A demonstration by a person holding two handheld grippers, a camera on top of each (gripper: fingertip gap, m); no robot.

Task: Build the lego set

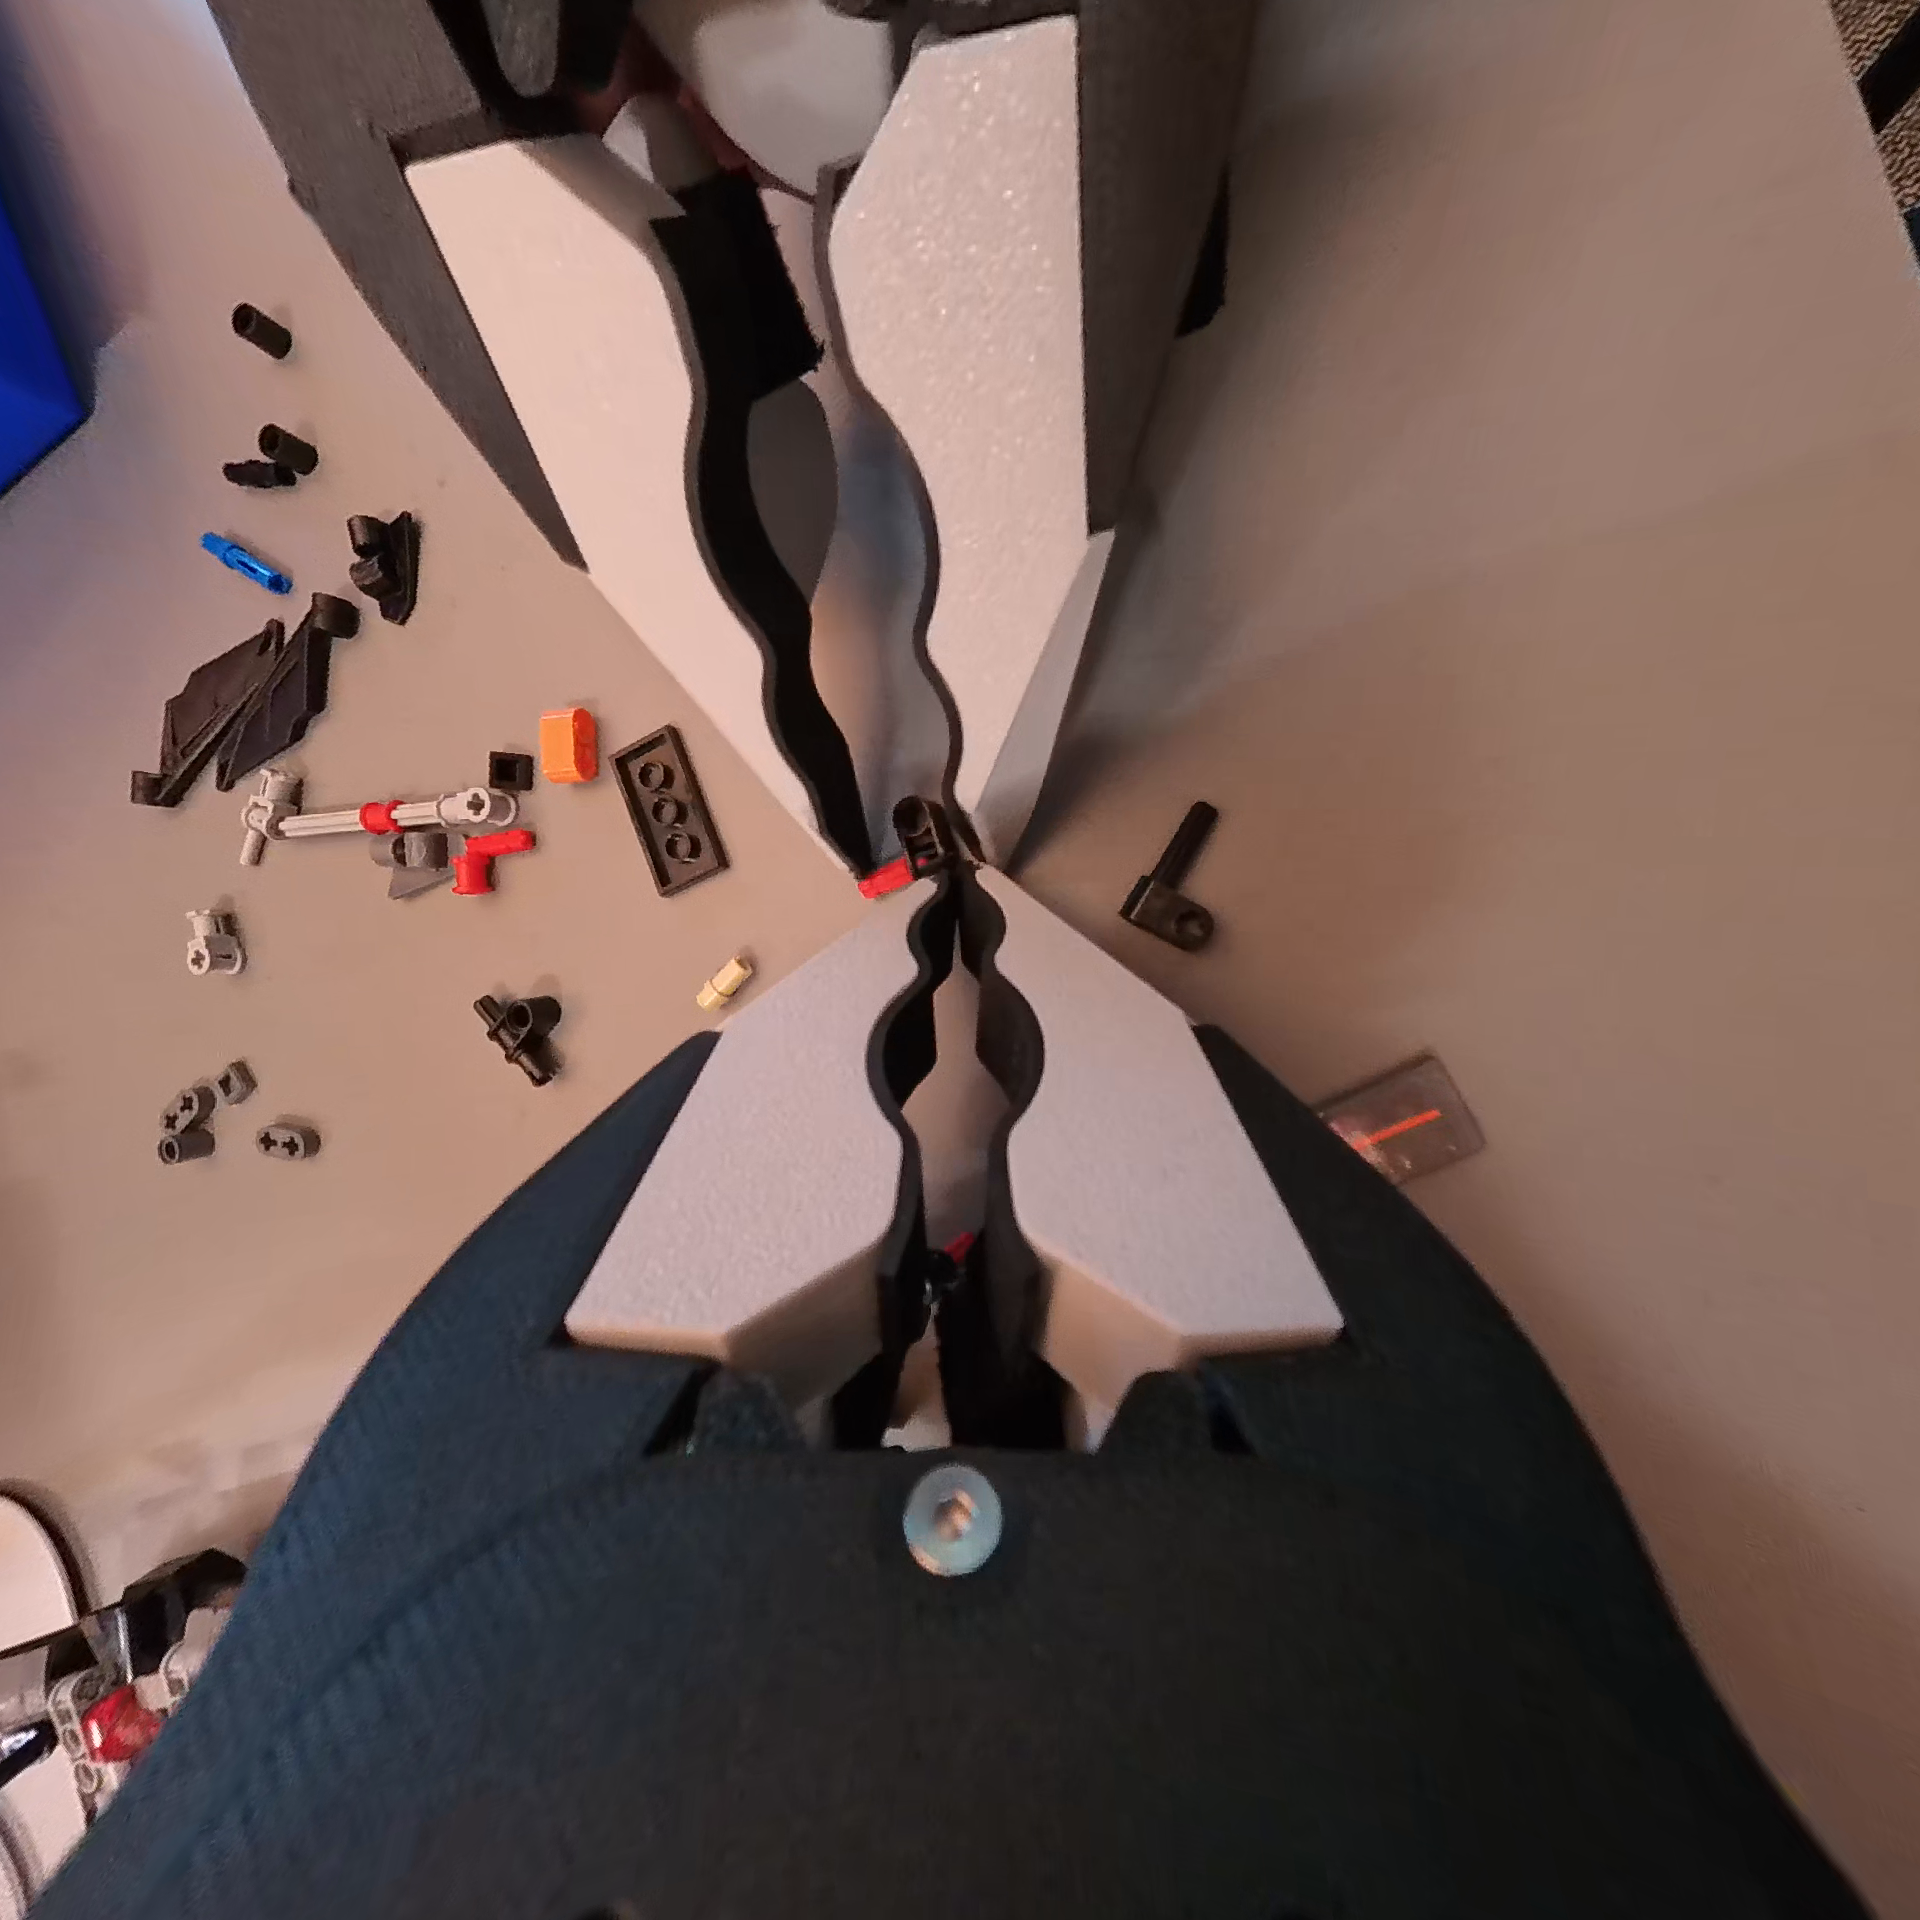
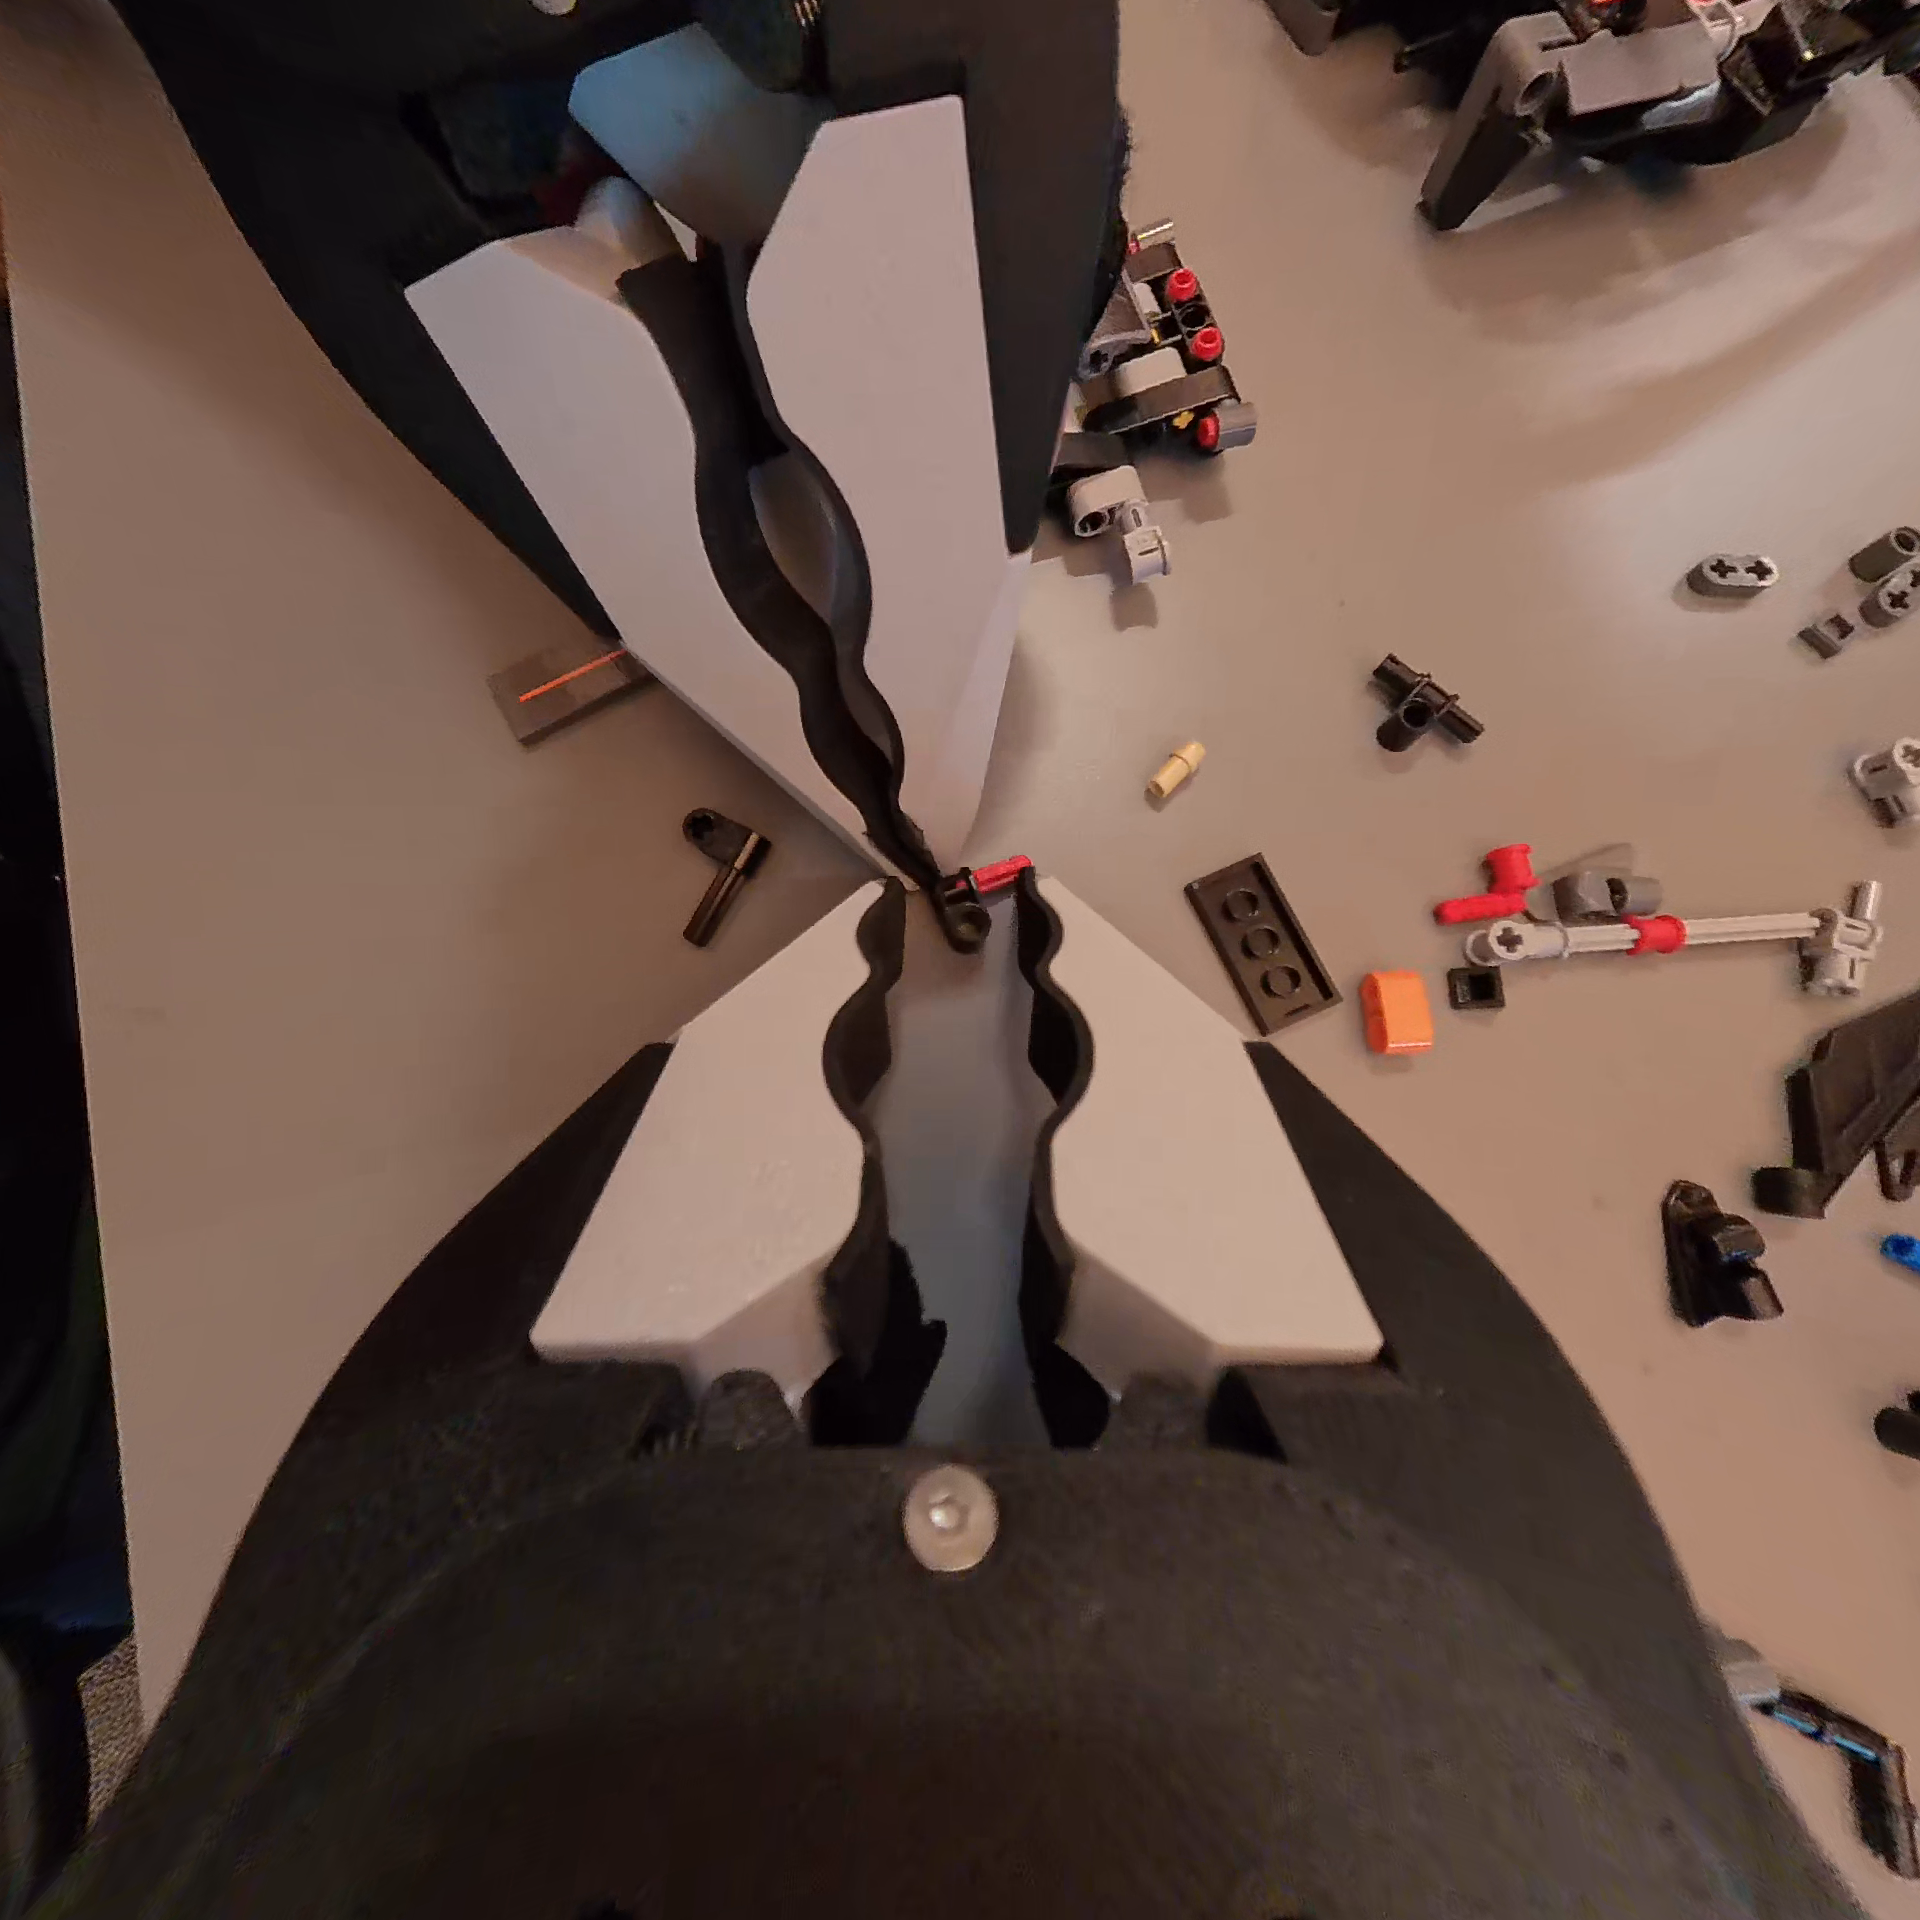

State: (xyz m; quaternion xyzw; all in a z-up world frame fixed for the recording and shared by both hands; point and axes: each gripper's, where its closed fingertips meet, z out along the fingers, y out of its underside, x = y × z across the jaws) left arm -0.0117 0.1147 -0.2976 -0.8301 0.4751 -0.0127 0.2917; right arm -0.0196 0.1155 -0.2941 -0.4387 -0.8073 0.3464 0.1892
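Note:
A small black connector (image 1: 923, 831) (image 2: 964, 914) with a red pin (image 1: 883, 883) (image 2: 1000, 871) in it hangs above the table where the two grippers meet tip to tip. My left gripper (image 1: 951, 899) is shut, its tips pinching the connector's end; in the right wrist view it comes in from the top (image 2: 920, 857). My right gripper (image 2: 961, 888) has its jaws a piece-width apart, closed around the connector and pin; in the left wrist view it comes in from the top (image 1: 920, 857).
Loose parts lie on the table: a black plate (image 2: 1260, 945), an orange piece (image 2: 1395, 1011), a grey axle assembly (image 2: 1662, 930), a black L-shaped piece (image 2: 722, 878), a tan pin (image 2: 1174, 771). A part-built model (image 2: 1662, 83) and a sub-assembly (image 2: 1164, 353) stand farther off. Only a small space, under 4 cm, lies between the two pairs of fingers. The black plate (image 2: 1260, 945) sits 5 cm or so from the ends of my right fingers. It turns up in the left wrist view (image 1: 670, 810) as well.

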